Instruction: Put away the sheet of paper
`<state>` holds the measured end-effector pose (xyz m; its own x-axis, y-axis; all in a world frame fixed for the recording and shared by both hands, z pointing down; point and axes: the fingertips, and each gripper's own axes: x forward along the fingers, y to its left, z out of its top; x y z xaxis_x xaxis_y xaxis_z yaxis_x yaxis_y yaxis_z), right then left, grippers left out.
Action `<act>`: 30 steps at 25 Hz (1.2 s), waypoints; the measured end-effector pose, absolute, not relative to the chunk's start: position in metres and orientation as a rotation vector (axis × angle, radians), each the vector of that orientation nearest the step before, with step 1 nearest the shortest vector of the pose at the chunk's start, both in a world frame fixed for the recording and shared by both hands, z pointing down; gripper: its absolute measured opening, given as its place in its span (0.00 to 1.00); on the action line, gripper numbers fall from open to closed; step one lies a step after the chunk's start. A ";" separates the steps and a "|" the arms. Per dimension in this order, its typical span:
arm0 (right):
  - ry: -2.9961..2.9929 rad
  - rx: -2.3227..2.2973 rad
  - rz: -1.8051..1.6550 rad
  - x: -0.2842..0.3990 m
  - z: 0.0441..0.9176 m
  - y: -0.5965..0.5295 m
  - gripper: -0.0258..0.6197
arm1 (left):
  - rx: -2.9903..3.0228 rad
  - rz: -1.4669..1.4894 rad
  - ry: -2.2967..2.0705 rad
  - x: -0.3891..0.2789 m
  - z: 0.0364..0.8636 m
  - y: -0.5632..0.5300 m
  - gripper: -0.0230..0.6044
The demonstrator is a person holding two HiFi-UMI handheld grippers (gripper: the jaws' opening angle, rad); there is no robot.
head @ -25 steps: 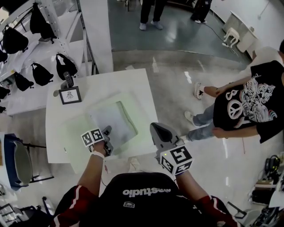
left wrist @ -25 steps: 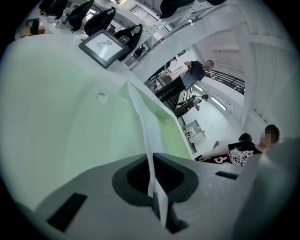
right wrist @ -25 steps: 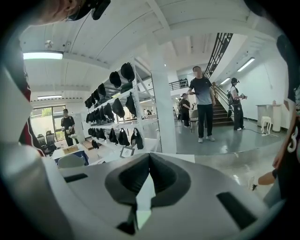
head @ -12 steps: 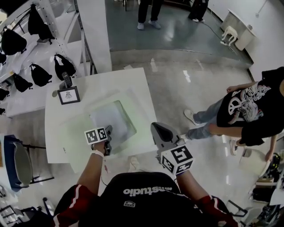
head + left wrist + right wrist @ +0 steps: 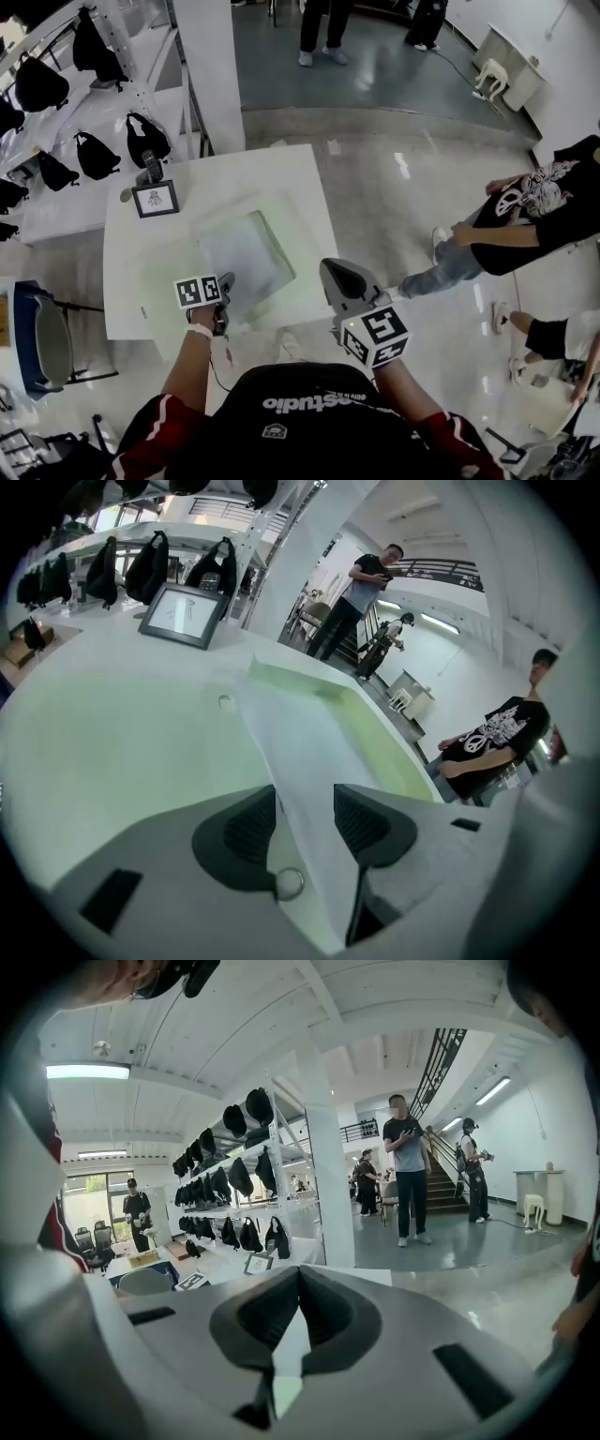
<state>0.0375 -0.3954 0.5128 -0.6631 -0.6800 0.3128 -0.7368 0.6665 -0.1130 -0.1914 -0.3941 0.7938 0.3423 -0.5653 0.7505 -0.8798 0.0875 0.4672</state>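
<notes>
Presently, sheet of paper (image 5: 246, 253): white, lying flat on the pale green folder, its near end running between the left gripper's jaws; in the left gripper view (image 5: 309, 752) it stretches away from the jaws towards the far side of the table.
Folder (image 5: 173, 272): translucent green, spread open on the white table, showing past the sheet on the left and along the right edge (image 5: 375, 728); a small round snap sits on it just by the left pad.
Left gripper (image 5: 226, 281): held over the near edge of the folder, pointing down and forward; its jaws have just been opening and now stand wide apart (image 5: 305, 810), the sheet passing between the dark ribbed pads (image 5: 251, 827) with no pad pressing on it.
Right gripper (image 5: 330, 269): held off the table's near right corner, above the floor, apart from the sheet; its jaws are pressed together at the tips with nothing between them (image 5: 300, 1283).
Table (image 5: 291, 178): white and square.
Picture frame (image 5: 155, 199): small, dark-edged, standing at the far left corner of the table (image 5: 183, 616), well apart from the sheet.
Black bags (image 5: 145, 139): on white shelves beyond the table's left side.
Bystander (image 5: 544, 202): a person in a black printed T-shirt to the right of the table.
</notes>
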 end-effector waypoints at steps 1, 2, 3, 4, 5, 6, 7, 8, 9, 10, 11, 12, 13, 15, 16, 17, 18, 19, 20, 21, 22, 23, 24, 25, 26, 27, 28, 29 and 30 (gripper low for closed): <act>-2.639 1.138 0.340 0.037 0.514 -0.394 0.05 | 1.589 0.383 -1.327 -0.191 0.794 -0.390 0.35; -2.640 1.135 0.343 0.036 0.515 -0.393 0.04 | 1.583 0.377 -1.316 -0.190 0.794 -0.387 0.33; -2.641 1.133 0.346 0.036 0.515 -0.392 0.04 | 1.575 0.374 -1.313 -0.189 0.796 -0.385 0.29; -2.642 1.131 0.347 0.036 0.516 -0.392 0.05 | 1.563 0.371 -1.318 -0.189 0.798 -0.384 0.20; -2.643 1.129 0.348 0.036 0.516 -0.391 0.04 | 1.548 0.367 -1.328 -0.190 0.799 -0.384 0.13; -2.644 1.129 0.347 0.036 0.517 -0.391 0.05 | 1.534 0.359 -1.337 -0.191 0.801 -0.385 0.08; -2.645 1.129 0.346 0.037 0.517 -0.391 0.04 | 1.524 0.348 -1.340 -0.190 0.802 -0.387 0.06; -2.645 1.130 0.347 0.038 0.518 -0.392 0.05 | 1.519 0.338 -1.337 -0.189 0.802 -0.389 0.06; -2.644 1.133 0.349 0.039 0.519 -0.393 0.04 | 1.520 0.331 -1.332 -0.186 0.803 -0.391 0.06; -2.643 1.135 0.350 0.041 0.520 -0.393 0.04 | 1.523 0.331 -1.328 -0.184 0.804 -0.394 0.06; -2.642 1.138 0.353 0.042 0.522 -0.394 0.05 | 1.526 0.335 -1.325 -0.181 0.806 -0.395 0.06; -2.641 1.139 0.356 0.044 0.524 -0.394 0.04 | 1.528 0.339 -1.323 -0.179 0.807 -0.396 0.06; -2.641 1.141 0.361 0.046 0.526 -0.395 0.05 | 1.528 0.339 -1.321 -0.176 0.808 -0.397 0.06; -2.642 1.146 0.374 0.050 0.527 -0.400 0.05 | 1.528 0.344 -1.322 -0.172 0.809 -0.401 0.06; -2.644 1.150 0.378 0.053 0.527 -0.402 0.05 | 1.531 0.358 -1.328 -0.170 0.809 -0.403 0.06; -2.646 1.155 0.379 0.056 0.525 -0.404 0.04 | 1.539 0.379 -1.337 -0.168 0.808 -0.404 0.06; -2.648 1.161 0.378 0.059 0.522 -0.406 0.04 | 1.548 0.404 -1.351 -0.168 0.807 -0.405 0.06; -2.649 1.166 0.375 0.062 0.518 -0.408 0.05 | 1.555 0.428 -1.366 -0.168 0.805 -0.406 0.06; -2.649 1.172 0.370 0.064 0.515 -0.410 0.04 | 1.559 0.448 -1.382 -0.169 0.804 -0.406 0.07; -2.647 1.178 0.362 0.066 0.511 -0.411 0.05 | 1.562 0.459 -1.396 -0.171 0.802 -0.406 0.11; -2.644 1.184 0.353 0.068 0.508 -0.411 0.04 | 1.564 0.465 -1.406 -0.173 0.801 -0.405 0.15; -2.641 1.191 0.345 0.070 0.506 -0.411 0.05 | 1.565 0.465 -1.413 -0.174 0.800 -0.404 0.15; -2.639 1.197 0.337 0.070 0.504 -0.411 0.04 | 1.568 0.464 -1.416 -0.176 0.799 -0.402 0.16; -2.637 1.203 0.331 0.071 0.502 -0.410 0.04 | 1.570 0.461 -1.418 -0.178 0.798 -0.400 0.16; -2.636 1.208 0.326 0.070 0.501 -0.410 0.04 | 1.572 0.458 -1.420 -0.181 0.797 -0.397 0.16; -2.636 1.213 0.320 0.069 0.499 -0.409 0.05 | 1.574 0.452 -1.424 -0.185 0.794 -0.393 0.16; -2.637 1.218 0.313 0.068 0.497 -0.407 0.05 | 1.578 0.446 -1.430 -0.189 0.791 -0.389 0.16; -2.638 1.224 0.305 0.066 0.493 -0.406 0.05 | 1.585 0.441 -1.439 -0.193 0.788 -0.386 0.16; -2.639 1.231 0.298 0.065 0.489 -0.403 0.04 | 1.595 0.437 -1.448 -0.197 0.783 -0.382 0.16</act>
<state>0.0655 -0.4032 0.4892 -0.6272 -0.7281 0.2765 -0.7714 0.6297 -0.0918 -0.1971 -0.3824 0.7830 0.2482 -0.5977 0.7623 -0.9196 0.1021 0.3794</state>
